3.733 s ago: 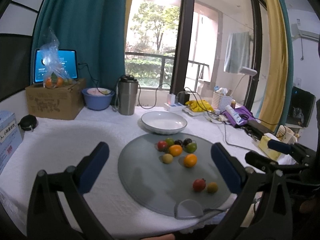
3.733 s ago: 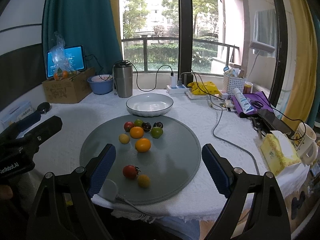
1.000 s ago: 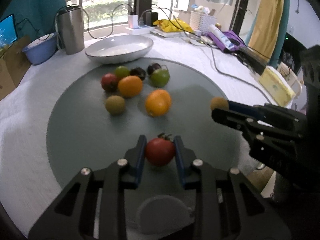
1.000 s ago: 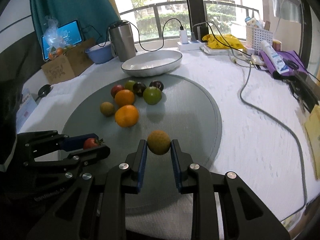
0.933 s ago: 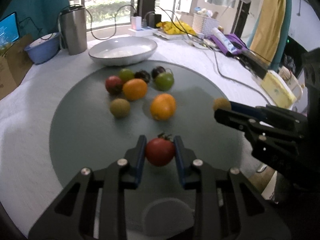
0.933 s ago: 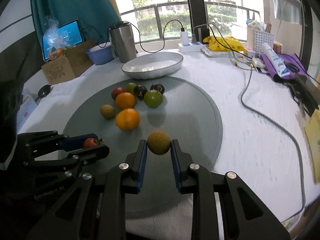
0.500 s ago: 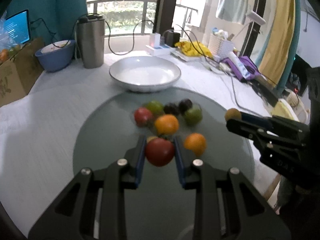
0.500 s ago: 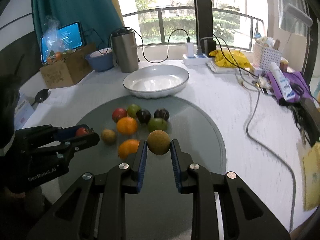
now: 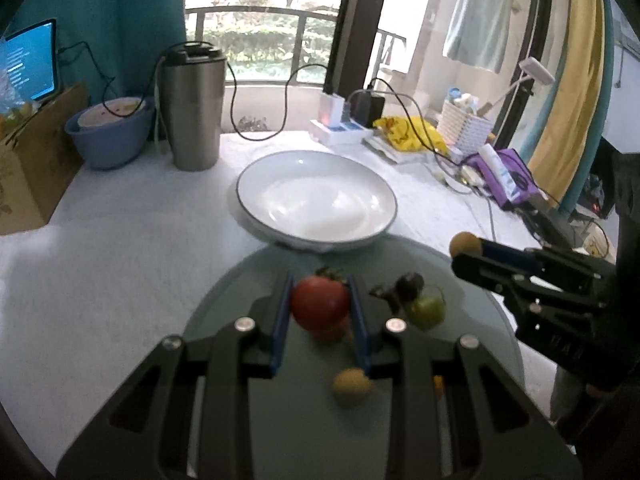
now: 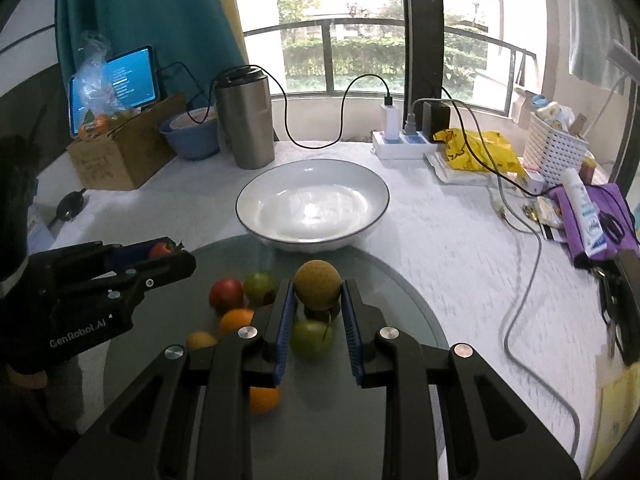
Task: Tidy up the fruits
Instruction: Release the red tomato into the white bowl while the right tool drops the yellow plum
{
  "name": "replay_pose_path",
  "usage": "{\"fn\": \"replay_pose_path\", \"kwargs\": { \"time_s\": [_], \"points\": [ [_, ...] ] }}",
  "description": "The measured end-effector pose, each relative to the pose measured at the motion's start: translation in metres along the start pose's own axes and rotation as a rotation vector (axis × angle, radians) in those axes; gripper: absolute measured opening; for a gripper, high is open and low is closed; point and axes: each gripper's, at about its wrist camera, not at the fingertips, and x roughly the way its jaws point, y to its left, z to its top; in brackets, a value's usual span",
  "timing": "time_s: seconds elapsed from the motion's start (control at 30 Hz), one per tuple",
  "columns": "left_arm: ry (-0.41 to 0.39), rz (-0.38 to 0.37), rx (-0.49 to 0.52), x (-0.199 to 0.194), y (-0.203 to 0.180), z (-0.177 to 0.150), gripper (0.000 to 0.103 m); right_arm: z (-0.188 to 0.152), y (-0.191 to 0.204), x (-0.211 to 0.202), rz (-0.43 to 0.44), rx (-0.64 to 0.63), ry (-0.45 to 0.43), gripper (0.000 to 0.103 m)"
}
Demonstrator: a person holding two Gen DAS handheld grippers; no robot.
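Observation:
My left gripper (image 9: 320,304) is shut on a red tomato (image 9: 319,307) and holds it above the round grey mat (image 9: 240,304), short of the empty white bowl (image 9: 316,200). My right gripper (image 10: 318,292) is shut on a brown-yellow round fruit (image 10: 318,285), also above the mat (image 10: 400,296) and near the bowl (image 10: 312,200). Several loose fruits lie on the mat below: a red one (image 10: 226,294), a green one (image 10: 311,338), oranges (image 10: 236,320). Each gripper shows in the other's view: the right one (image 9: 466,246) and the left one (image 10: 164,252).
A steel tumbler (image 10: 245,118) with a cable, a blue bowl (image 10: 192,136) and a cardboard box (image 10: 120,152) stand behind the white bowl at left. A power strip (image 10: 400,140), a yellow bag (image 10: 476,152), a white basket (image 10: 554,152) and cables lie at right.
Both grippers have lifted their fruits off the mat and moved forward toward the white bowl, which is now much closer. Both stay shut on their fruits.

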Motion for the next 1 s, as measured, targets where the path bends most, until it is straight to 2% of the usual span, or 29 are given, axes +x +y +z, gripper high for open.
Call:
{"fn": "replay_pose_path", "kwargs": {
  "time_s": [0.6,0.7,1.0],
  "points": [
    [-0.007,0.001,-0.014,0.061,0.02,0.046,0.029,0.049,-0.01,0.075,0.03,-0.051,0.03,0.026],
    [0.014,0.002,-0.026,0.077,0.025,0.053,0.029,0.055,-0.015,0.094,0.058,-0.011,0.06,0.026],
    [0.052,-0.012,-0.069,0.112,0.037,0.067,0.029,0.066,-0.019,0.137,0.057,0.016,0.129,0.026]
  ]
}}
